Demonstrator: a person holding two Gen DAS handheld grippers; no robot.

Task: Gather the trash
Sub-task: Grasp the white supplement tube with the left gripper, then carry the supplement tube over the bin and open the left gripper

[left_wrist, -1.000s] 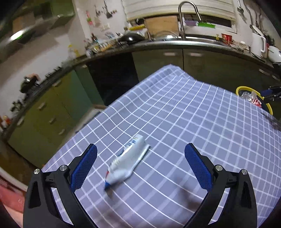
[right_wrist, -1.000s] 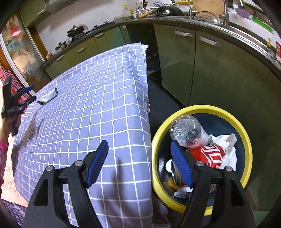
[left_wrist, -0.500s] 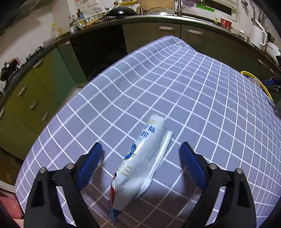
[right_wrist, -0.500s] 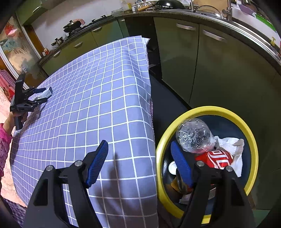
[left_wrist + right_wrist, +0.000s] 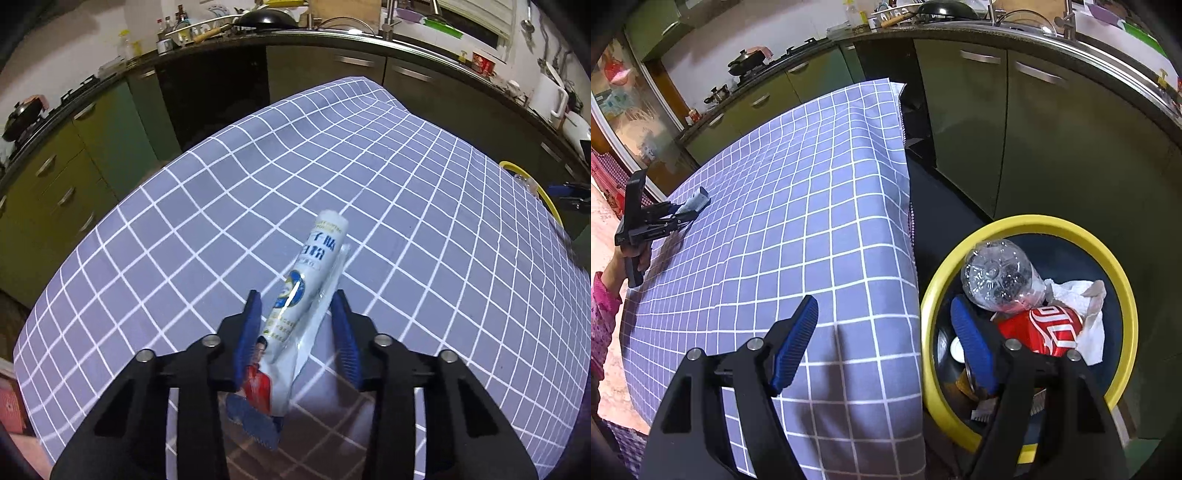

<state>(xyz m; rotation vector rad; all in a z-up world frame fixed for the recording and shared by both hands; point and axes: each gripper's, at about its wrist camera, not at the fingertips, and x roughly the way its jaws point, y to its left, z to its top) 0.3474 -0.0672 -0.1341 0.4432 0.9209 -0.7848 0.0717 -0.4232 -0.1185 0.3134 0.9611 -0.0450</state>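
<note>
Closing on a packet (image 5: pixel 306 291) near the table's (image 5: pixel 424 206) left edge, the left gripper (image 5: pixel 297 314) squeezes it while the right gripper (image 5: pixel 886 343) gapes empty at the right edge.

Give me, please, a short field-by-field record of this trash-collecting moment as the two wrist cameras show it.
surface: table under a purple checked cloth
item on table: white printed wrapper
left gripper: jaws closing, wrapper between them
right gripper: open, empty, above the table edge beside the bin
bin: yellow-rimmed bin on the floor beside the table
bin contents: clear plastic bottle, red can, white paper
</note>
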